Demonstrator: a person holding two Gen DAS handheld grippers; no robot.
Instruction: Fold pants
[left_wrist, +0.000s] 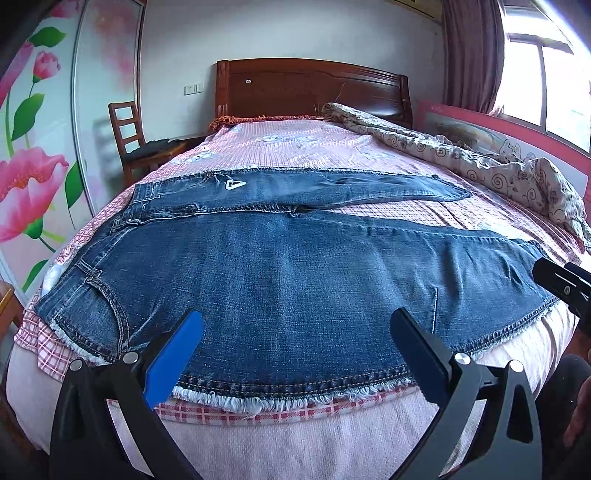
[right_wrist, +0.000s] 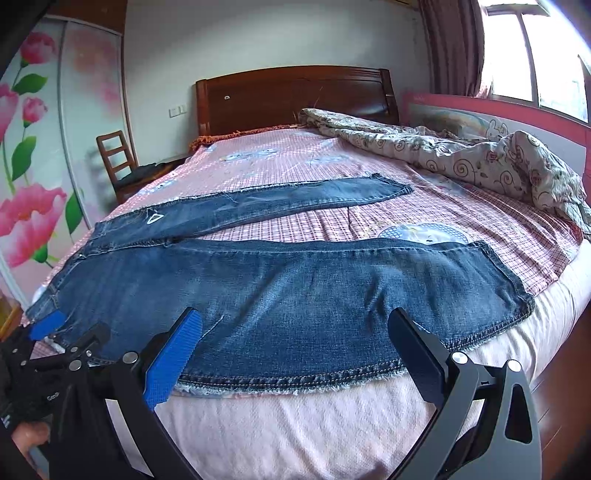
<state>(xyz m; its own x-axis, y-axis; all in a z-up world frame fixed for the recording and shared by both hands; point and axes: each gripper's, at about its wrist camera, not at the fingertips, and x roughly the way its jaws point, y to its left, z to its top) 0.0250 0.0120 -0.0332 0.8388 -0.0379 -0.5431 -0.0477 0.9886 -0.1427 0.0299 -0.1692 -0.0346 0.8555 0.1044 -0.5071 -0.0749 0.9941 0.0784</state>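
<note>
Fingers (left_wrist: 173, 354) of the left gripper (left_wrist: 295, 354) are spread wide, holding nothing, above the near frayed edge of the jeans (left_wrist: 295, 266); the fingers (right_wrist: 173, 354) of the right gripper (right_wrist: 295, 354) are likewise spread and empty, further toward the hem end of the same leg. The jeans lie flat on the bed (left_wrist: 295, 435), waistband to the left, legs splayed apart toward the right, on a pink checked sheet (right_wrist: 406, 218). A crumpled floral quilt (right_wrist: 480, 162) lies along the far right side. A wooden headboard (left_wrist: 314, 88) stands beyond, with a wooden chair (left_wrist: 127, 136) beside the bed at left.
</note>
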